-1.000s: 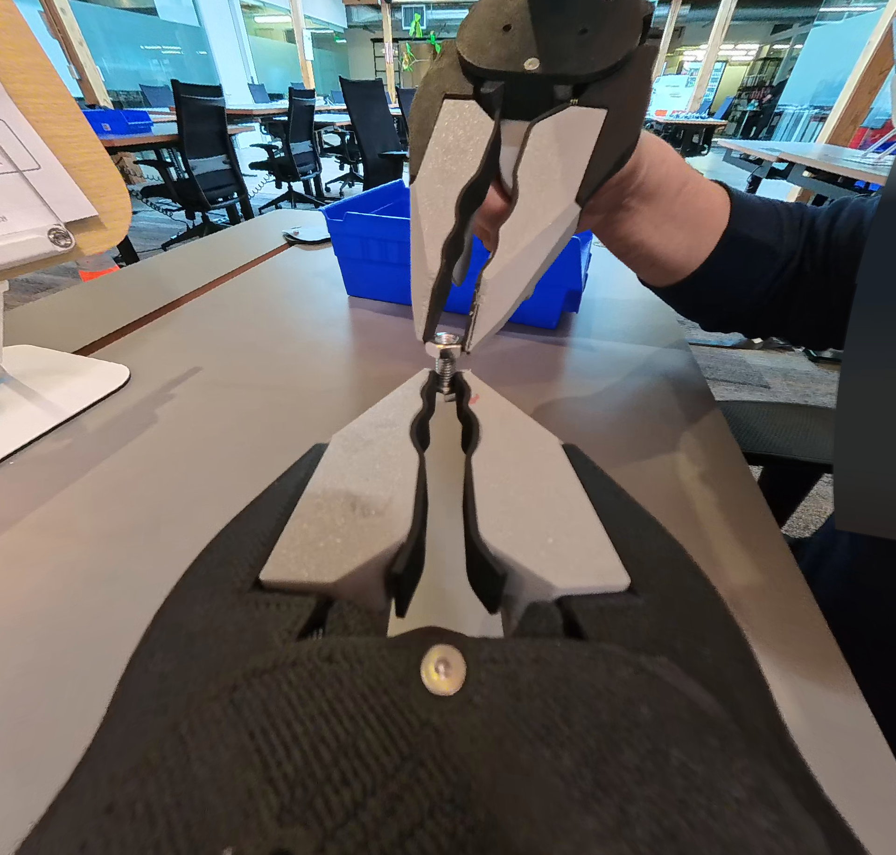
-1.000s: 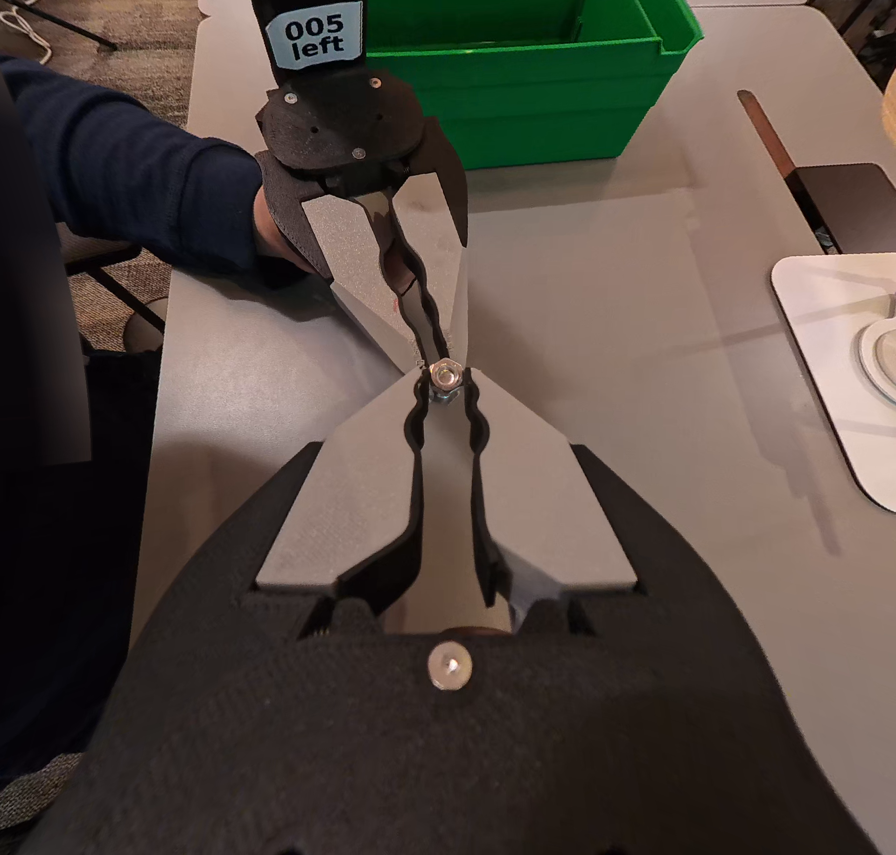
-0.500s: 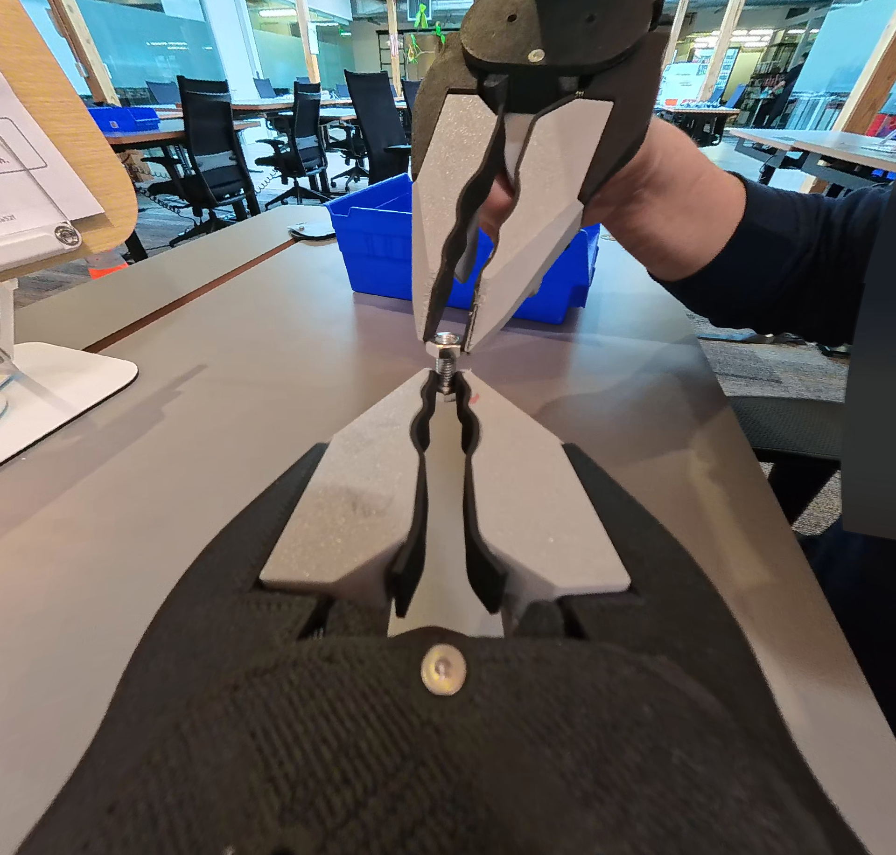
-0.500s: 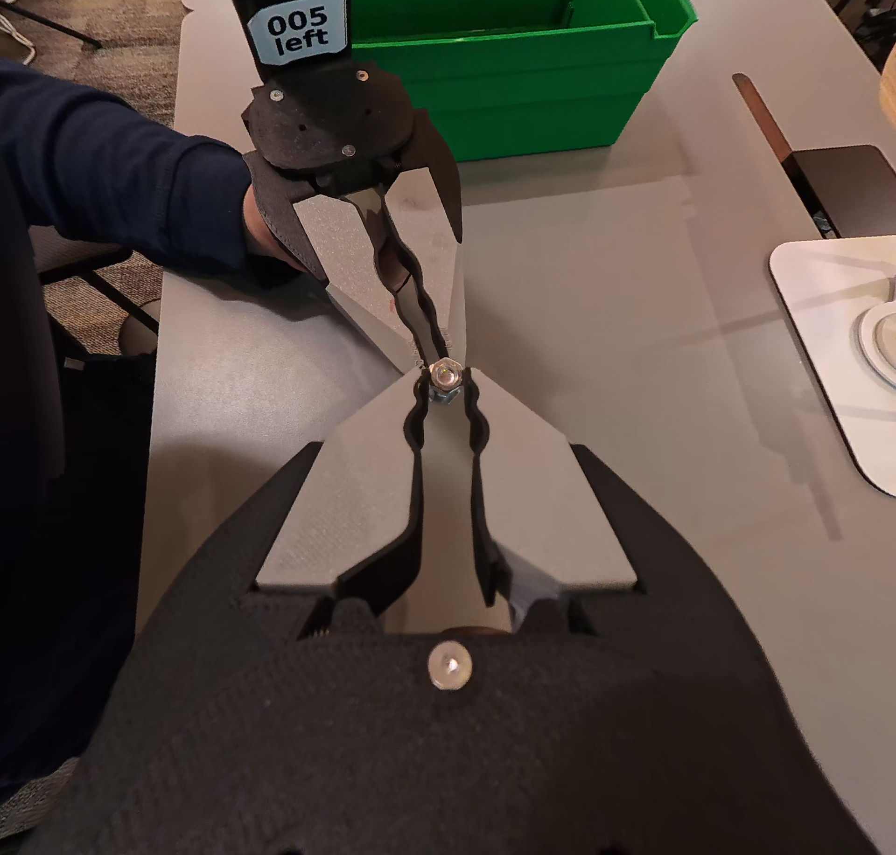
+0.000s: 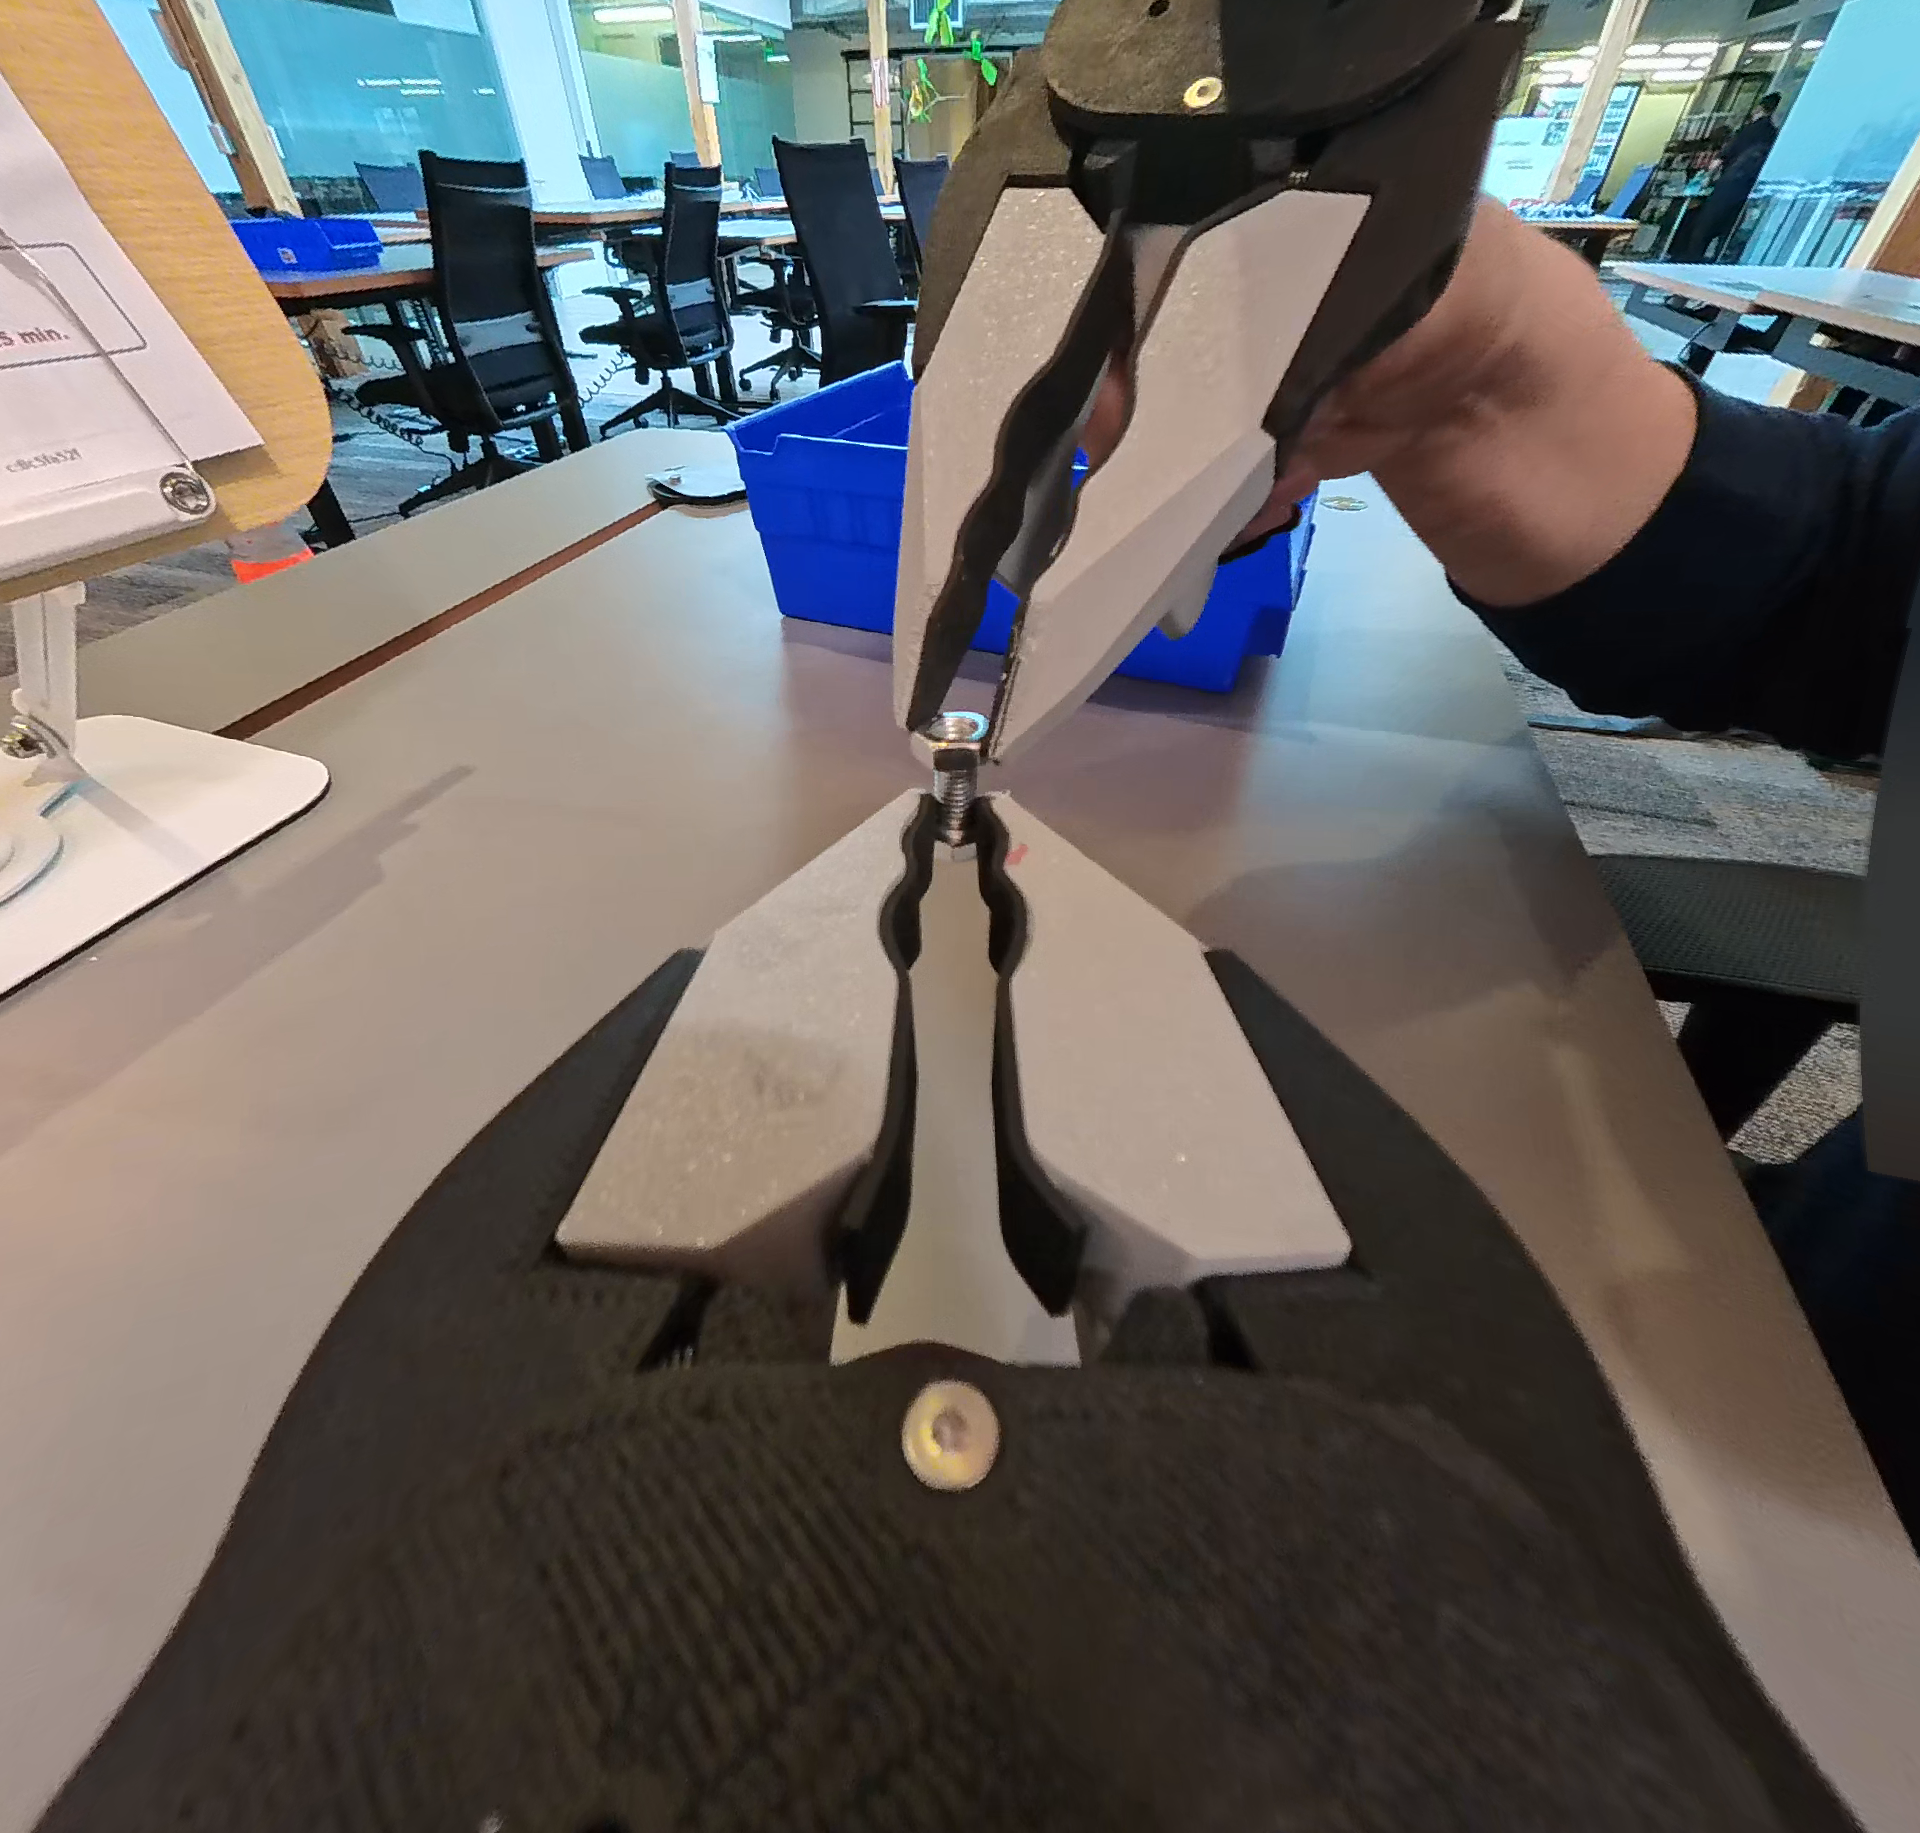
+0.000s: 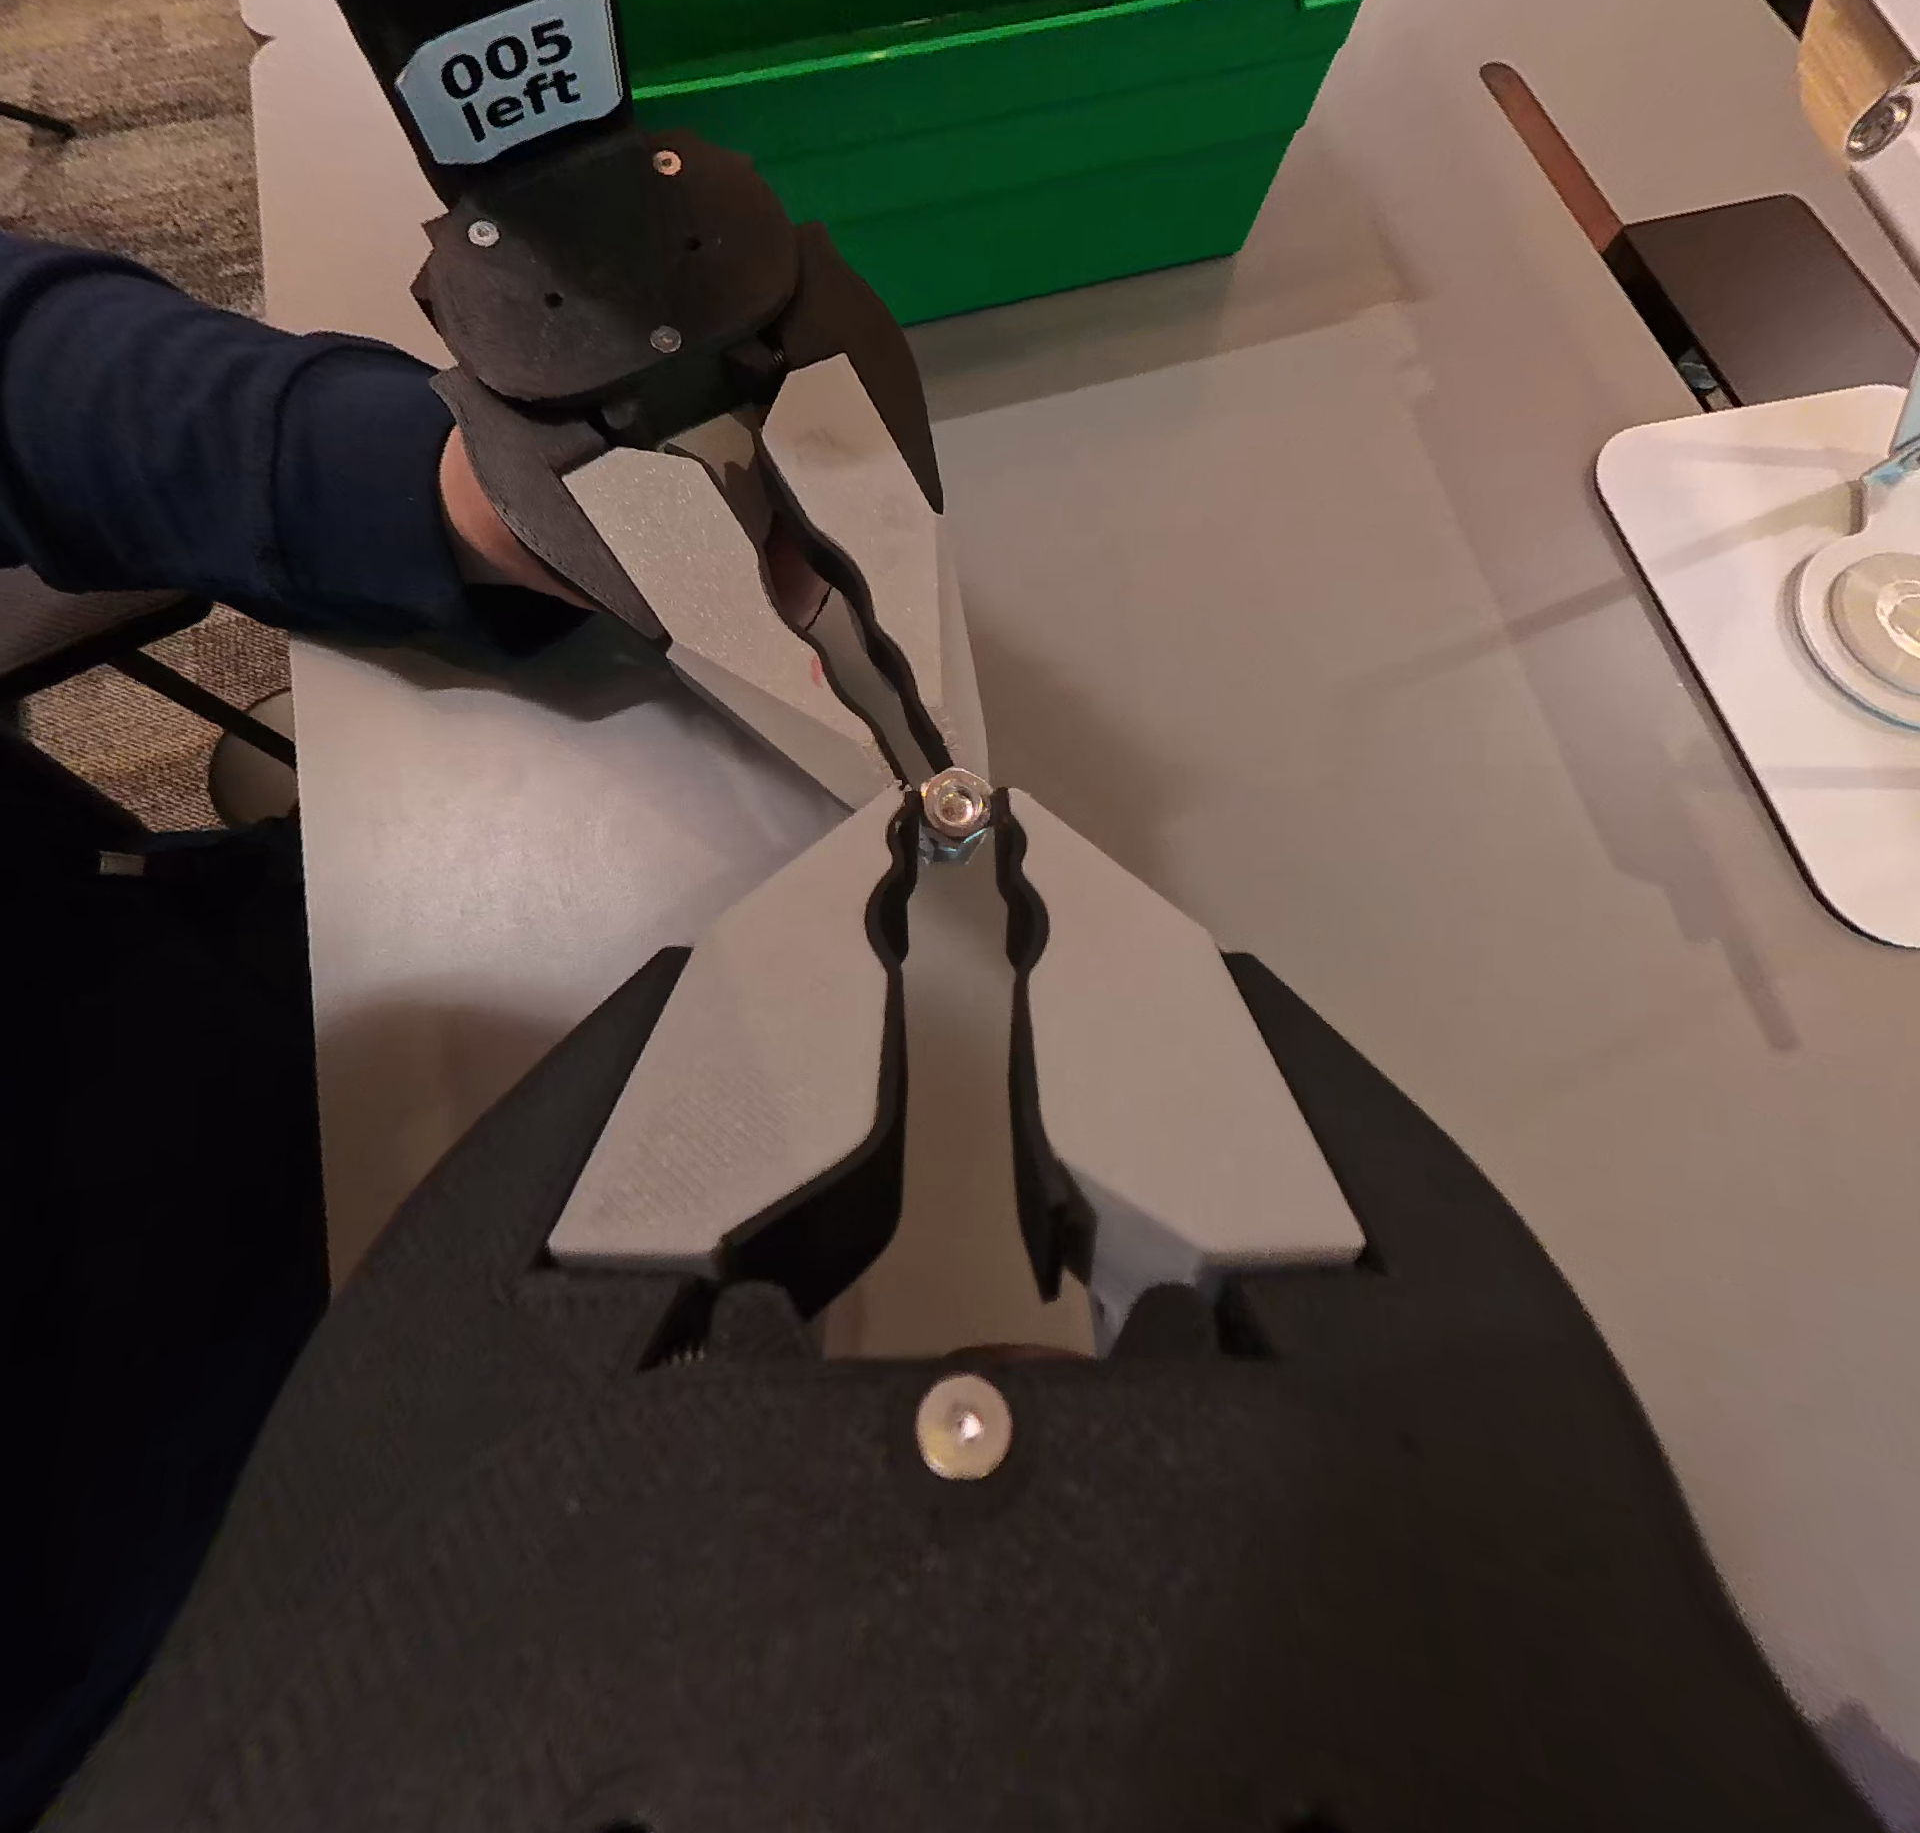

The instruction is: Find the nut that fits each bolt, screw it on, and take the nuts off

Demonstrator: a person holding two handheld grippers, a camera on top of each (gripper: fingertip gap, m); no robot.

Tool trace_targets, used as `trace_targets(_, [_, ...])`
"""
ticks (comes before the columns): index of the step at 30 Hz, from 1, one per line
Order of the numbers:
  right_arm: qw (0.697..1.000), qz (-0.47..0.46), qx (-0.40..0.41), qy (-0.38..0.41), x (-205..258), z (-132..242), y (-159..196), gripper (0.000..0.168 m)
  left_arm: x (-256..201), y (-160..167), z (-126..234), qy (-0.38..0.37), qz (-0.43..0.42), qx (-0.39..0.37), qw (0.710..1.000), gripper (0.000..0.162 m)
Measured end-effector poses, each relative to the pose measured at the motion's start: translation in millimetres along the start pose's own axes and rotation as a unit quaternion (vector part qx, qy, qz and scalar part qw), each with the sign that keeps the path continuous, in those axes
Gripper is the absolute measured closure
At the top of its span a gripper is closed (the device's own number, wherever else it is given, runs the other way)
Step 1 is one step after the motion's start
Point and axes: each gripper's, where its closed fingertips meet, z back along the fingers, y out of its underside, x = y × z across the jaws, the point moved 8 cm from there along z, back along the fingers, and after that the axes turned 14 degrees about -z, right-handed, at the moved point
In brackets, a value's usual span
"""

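Left tongs (image 5: 951, 827) clamped bolt (image 5: 953, 796) upright above table (image 5: 623, 796); right tongs (image 5: 958, 732) pinched nut (image 5: 956, 734) at bolt's top. Risk: tilted nut cross-threading, or slipping from tips.

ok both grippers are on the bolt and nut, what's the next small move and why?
Probably twist the right gripper about the bolt's axis. It is shut on the nut at the top, threads show bare below it, and the left gripper clamps the bolt's lower end.

Both wrist views look close along their own fingers — facing each other, sharing the bolt (image 5: 951, 796).
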Motion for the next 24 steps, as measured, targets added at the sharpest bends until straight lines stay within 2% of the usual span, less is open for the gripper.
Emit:
trace_targets(13, [1.000, -0.002, -0.002, 0.007, 1.0, 0.3, 0.2, 0.157, -0.1, -0.5, -0.1, -0.001, -0.001, 0.001, 1.000, 0.157])
trace_targets(24, [1.000, 0.008, -0.012, 0.003, 1.8, 3.5, 0.3, 0.148, 0.3, -1.4, 0.9, -0.002, -0.002, -0.003, 1.000, 0.157])
